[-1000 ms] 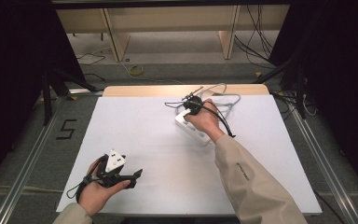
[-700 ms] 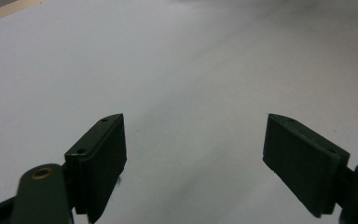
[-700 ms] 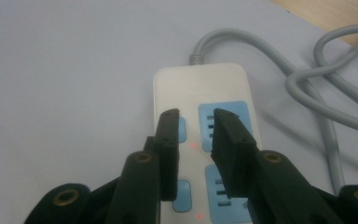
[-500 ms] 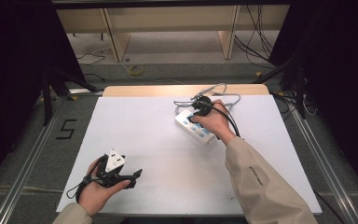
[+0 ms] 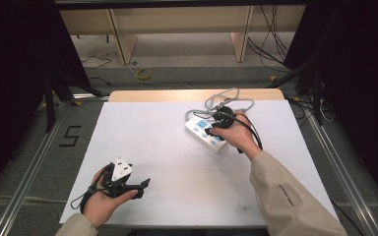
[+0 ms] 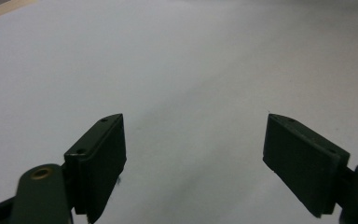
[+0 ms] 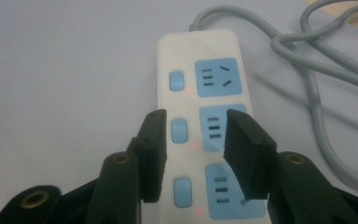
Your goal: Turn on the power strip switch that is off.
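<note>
While the white power strip lies flat on the far right part of the white table, its grey cable makes loops just behind it, near the far edge. The right gripper hangs directly above the strip; its jaws have just been opening, and they stand apart over the middle blue switch, gripping nothing. The left gripper rests near the front left corner, well apart from the strip, jaws wide and empty.
</note>
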### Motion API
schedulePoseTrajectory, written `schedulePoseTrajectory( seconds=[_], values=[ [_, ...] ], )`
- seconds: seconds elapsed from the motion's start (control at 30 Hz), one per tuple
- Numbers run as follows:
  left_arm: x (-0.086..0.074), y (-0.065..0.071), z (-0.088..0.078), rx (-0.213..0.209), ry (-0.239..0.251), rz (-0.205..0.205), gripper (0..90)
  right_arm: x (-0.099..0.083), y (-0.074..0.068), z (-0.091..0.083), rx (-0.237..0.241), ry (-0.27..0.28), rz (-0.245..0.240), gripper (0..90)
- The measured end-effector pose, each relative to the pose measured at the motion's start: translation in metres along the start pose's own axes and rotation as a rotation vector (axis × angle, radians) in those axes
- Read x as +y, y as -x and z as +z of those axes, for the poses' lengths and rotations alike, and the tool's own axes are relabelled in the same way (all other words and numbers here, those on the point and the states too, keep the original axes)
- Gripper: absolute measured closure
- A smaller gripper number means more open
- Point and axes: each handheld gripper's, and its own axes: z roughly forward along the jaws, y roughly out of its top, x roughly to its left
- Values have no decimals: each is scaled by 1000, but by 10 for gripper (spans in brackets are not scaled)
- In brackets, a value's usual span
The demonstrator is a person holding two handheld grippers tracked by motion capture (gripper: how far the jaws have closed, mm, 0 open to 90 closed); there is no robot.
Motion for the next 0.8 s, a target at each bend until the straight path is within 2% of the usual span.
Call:
schedulePoseTrajectory(
  seconds=[0.2, 0.33, 0.53, 0.7, 0.8],
  values=[
    [0, 0, 1, 0, -3, -3, 211, -13, 5, -11, 19, 18, 19, 569],
    [0, 0, 1, 2, -1, -2, 211, -21, 6, -18, 16, 23, 12, 558],
    [0, 0, 1, 2, -3, -6, 210, -34, 5, -28, 12, 32, 9, 502],
    [0, 0, 2, 3, -5, -11, 210, -45, 9, -36, 16, 53, 26, 456],
    [0, -1, 0, 1, 1, -7, 210, -51, 11, -41, 2, 59, 17, 433]
  ],
)
